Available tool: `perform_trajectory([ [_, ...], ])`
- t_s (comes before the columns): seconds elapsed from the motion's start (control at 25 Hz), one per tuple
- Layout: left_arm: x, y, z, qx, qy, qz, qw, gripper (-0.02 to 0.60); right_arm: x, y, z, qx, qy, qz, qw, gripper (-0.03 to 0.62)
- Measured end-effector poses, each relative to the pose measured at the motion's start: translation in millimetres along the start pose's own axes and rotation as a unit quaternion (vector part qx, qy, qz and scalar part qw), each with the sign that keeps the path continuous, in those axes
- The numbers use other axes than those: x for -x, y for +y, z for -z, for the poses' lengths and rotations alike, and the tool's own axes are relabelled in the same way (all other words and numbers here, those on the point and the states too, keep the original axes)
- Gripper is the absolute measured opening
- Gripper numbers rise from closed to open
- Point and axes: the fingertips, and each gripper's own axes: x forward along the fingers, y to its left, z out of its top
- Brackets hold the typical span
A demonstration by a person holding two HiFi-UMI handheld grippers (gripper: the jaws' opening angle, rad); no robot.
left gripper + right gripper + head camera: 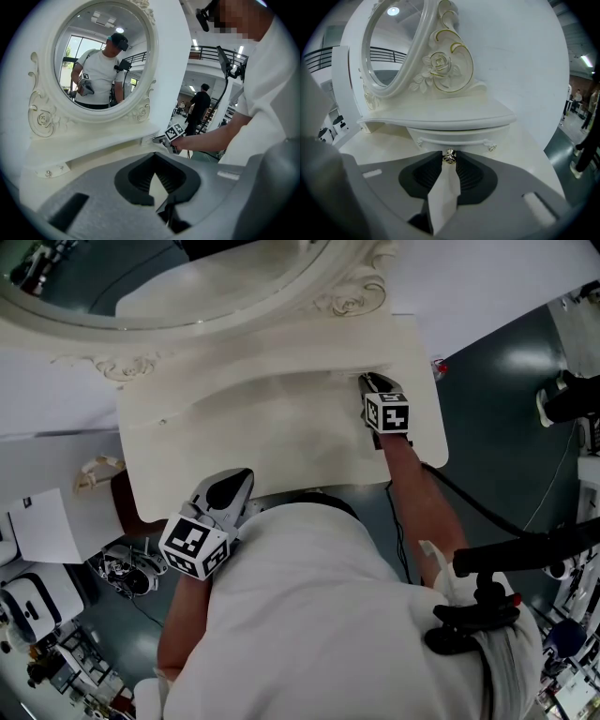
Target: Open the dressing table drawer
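Observation:
A white dressing table [281, 437] carries an oval mirror [169, 277] in a carved frame. Under the mirror's shelf sits a small drawer [454, 138] with a metal rose knob [449, 156]. My right gripper [449, 157] reaches over the tabletop to the drawer front [367, 381], and its pads press on the knob from both sides. In the left gripper view the drawer [147, 139] shows with the right gripper at it. My left gripper [242, 476] hangs at the table's near left edge, close to my body. Its jaws [154, 164] meet with nothing between them.
A white wall stands behind the table. Papers [42, 521] and cabled gear [127, 568] lie on the floor at the left. A black stand [525, 549] and a cable run along the right side. A person [199, 105] stands far off in the hall.

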Motion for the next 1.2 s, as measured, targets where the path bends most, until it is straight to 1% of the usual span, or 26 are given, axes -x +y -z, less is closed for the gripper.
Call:
perform_trajectory([
  [0.6,6,-4,3,0.001,-0.004,0.007,1.0000,0.003,13,5,11,0.008,0.006,0.001,1.000,0.094],
  [1.2,9,-17,8,0.000,-0.007,0.011,0.9999,0.003,26,8,23,0.013,0.011,-0.003,1.000,0.094],
])
